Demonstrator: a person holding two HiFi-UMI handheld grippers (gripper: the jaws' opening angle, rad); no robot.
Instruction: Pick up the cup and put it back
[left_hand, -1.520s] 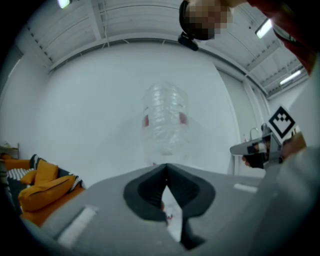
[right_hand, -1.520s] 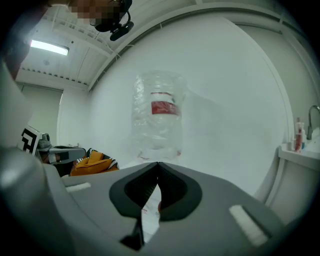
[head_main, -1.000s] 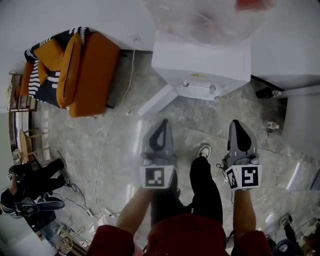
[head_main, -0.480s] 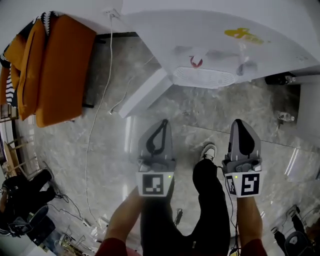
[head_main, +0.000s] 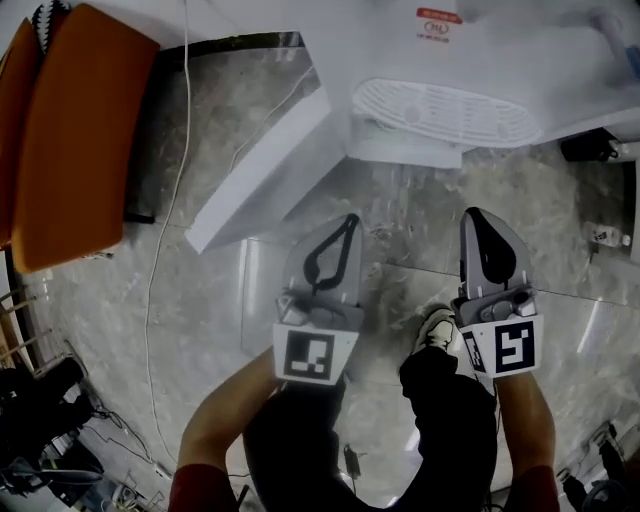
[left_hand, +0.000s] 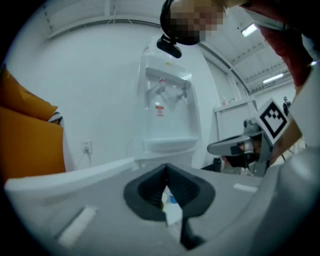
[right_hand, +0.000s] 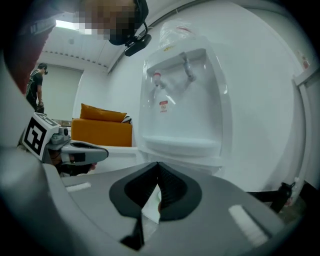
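Item: two hand-held claws over a grey marble floor (head_main: 420, 225), facing a white water dispenser (head_main: 445, 110).

- Left claw (head_main: 348, 222): jaws drawn together tip to tip, nothing gripped. Its own view confirms this: the dark pads meet at a point (left_hand: 166, 166), with only a pale sliver showing in the loop behind. Marker cube (head_main: 312, 352) at the rear.
- Right claw (head_main: 479, 214): jaws likewise fully closed and empty (right_hand: 158, 164). Marker cube (head_main: 503, 347) at the rear.
- Both claws sit side by side, apart, pointing toward the dispenser's drip tray (each shows in the other's view).
- Water dispenser: two taps above a recessed tray (right_hand: 182, 142); a red-and-white label below the taps (left_hand: 159, 111).
- Orange cushion (head_main: 75, 140): left of the dispenser, against the wall.
- White board (head_main: 260, 175): slanting on the floor from the dispenser's base.
- Shoe (head_main: 438, 330): just beside the right claw.
- Cup: cannot be made out in any view.
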